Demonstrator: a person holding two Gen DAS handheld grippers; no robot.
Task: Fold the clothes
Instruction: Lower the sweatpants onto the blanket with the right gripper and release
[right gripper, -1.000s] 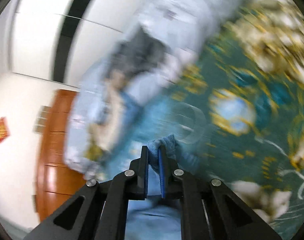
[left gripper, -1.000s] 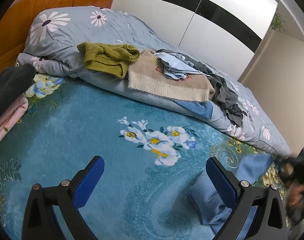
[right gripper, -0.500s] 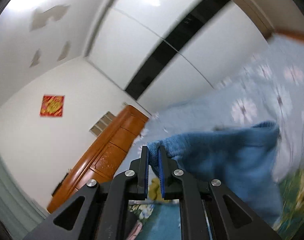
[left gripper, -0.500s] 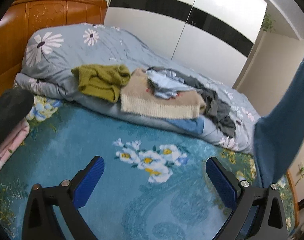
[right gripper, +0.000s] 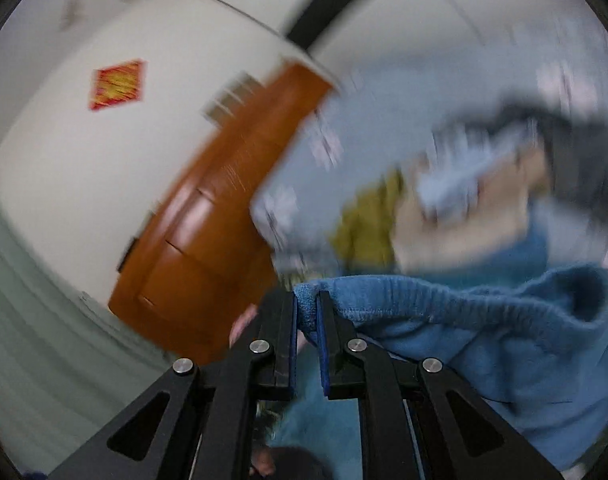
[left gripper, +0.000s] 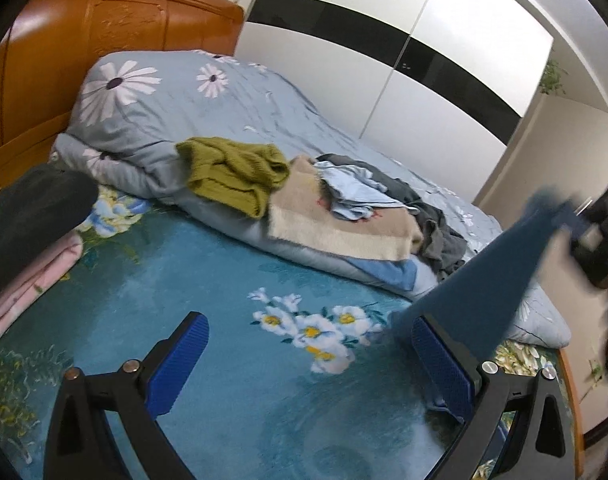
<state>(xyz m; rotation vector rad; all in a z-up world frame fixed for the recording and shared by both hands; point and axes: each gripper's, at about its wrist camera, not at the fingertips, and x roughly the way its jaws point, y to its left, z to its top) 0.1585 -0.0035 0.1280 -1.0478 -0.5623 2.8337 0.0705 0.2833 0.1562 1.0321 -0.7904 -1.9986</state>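
A blue fleece garment [right gripper: 483, 340] hangs from my right gripper [right gripper: 306, 312], which is shut on its hemmed edge, lifted above the bed. In the left wrist view the same blue garment [left gripper: 479, 280] stretches taut from the upper right down toward the bed, just behind my right-hand finger [left gripper: 443, 360]. My left gripper [left gripper: 307, 344] stands open over the teal floral bedspread [left gripper: 224, 280] with nothing between its pads. The right gripper [left gripper: 599, 236] shows as a dark blur at the right edge.
A pile of unfolded clothes lies on the rolled grey daisy quilt [left gripper: 176, 108]: an olive knit [left gripper: 232, 172], a beige sweater [left gripper: 343, 224], light blue and grey pieces. Folded pink and dark items [left gripper: 28, 248] sit at the left. A wooden headboard [left gripper: 84, 48] and white wardrobe [left gripper: 383, 64] stand behind.
My right gripper has swung the blue garment up off the bedspread and keeps moving with it, rolling as it goes. The left gripper rose a little and stays open.
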